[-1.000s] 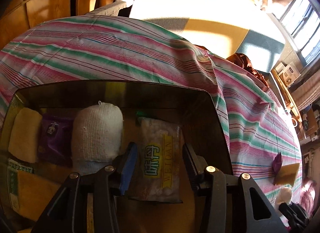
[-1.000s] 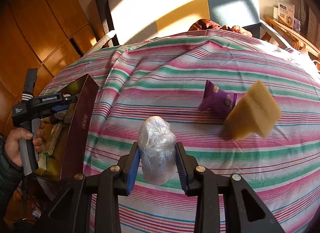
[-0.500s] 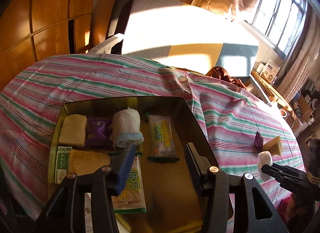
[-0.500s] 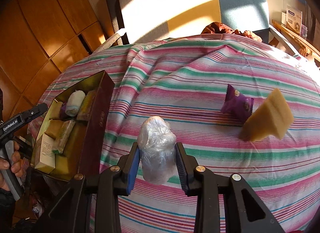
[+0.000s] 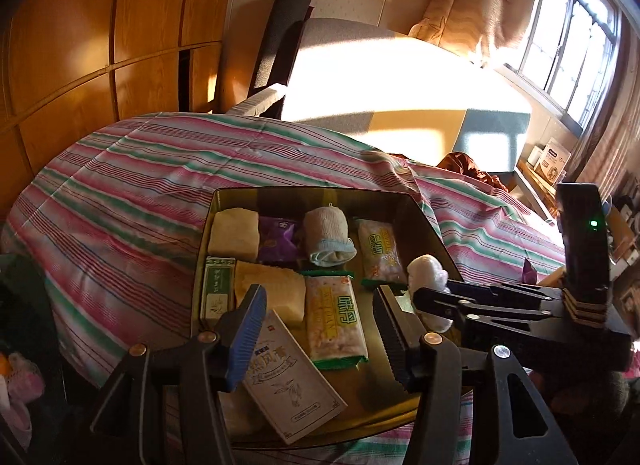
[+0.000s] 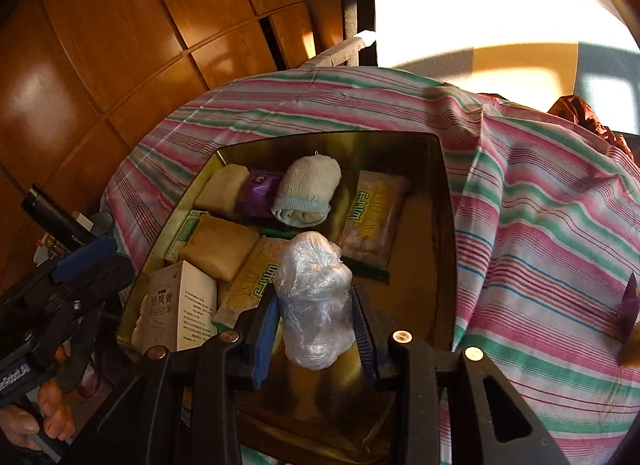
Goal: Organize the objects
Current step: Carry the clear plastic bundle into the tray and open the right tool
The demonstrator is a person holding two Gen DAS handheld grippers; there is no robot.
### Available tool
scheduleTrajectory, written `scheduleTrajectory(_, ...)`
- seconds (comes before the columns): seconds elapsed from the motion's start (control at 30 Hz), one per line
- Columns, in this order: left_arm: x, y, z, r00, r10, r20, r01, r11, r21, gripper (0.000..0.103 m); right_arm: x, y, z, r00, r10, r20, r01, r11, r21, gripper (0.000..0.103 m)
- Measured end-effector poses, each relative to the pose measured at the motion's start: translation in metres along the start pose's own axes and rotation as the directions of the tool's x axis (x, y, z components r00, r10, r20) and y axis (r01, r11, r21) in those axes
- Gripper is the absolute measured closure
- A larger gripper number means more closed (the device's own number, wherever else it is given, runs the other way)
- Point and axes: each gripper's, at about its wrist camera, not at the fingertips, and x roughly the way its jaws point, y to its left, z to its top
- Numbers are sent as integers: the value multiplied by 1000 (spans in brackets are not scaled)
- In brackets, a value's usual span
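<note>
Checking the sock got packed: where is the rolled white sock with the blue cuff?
The rolled white sock with the blue cuff lies in the gold tin's back row, between the purple snack packet and a yellow-labelled cracker pack.

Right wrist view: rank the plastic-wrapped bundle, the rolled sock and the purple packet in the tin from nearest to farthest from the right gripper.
1. Plastic-wrapped bundle: clamped in the right gripper.
2. Rolled sock: beyond it, tin's far row.
3. Purple packet: same row, left of the sock, slightly farther.
</note>
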Motion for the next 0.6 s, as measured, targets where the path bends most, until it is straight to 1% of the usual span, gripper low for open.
scheduleTrajectory(0.13,-2,10,-6,1000,17,0,-17,1000,-17,46,41,10,5,995,-53,-79,52,999,-16,65)
scheduleTrajectory(0.23,-3,14,-9,999,38,9,-37,999,-13,43,57,10,3,992,-58,-114,57,998,-14,63)
scheduleTrajectory(0.3,-5,16,-9,999,50,20,-50,999,-7,43,57,9,1,992,-55,-111,54,998,-8,61)
scheduleTrajectory(0.37,-6,17,-10,998,56,27,-56,998,-4,43,54,8,0,993,-44,-106,45,999,6,57)
scheduleTrajectory(0.47,-7,17,-11,997,68,32,-68,998,0,42,46,7,0,996,-32,-85,33,999,14,54)
scheduleTrajectory(0.5,-8,17,-11,997,68,31,-68,998,0,42,42,7,0,997,-33,-73,34,999,18,51)
scheduleTrajectory(0.53,-8,17,-11,997,69,32,-69,998,0,42,37,7,0,998,-30,-60,31,999,23,45)
scheduleTrajectory(0.57,-8,16,-11,997,69,32,-69,998,2,41,32,7,-1,999,-23,-48,25,999,29,42)
scheduleTrajectory(0.6,-9,16,-12,997,70,31,-70,998,5,41,28,7,0,999,-18,-37,20,999,33,42)
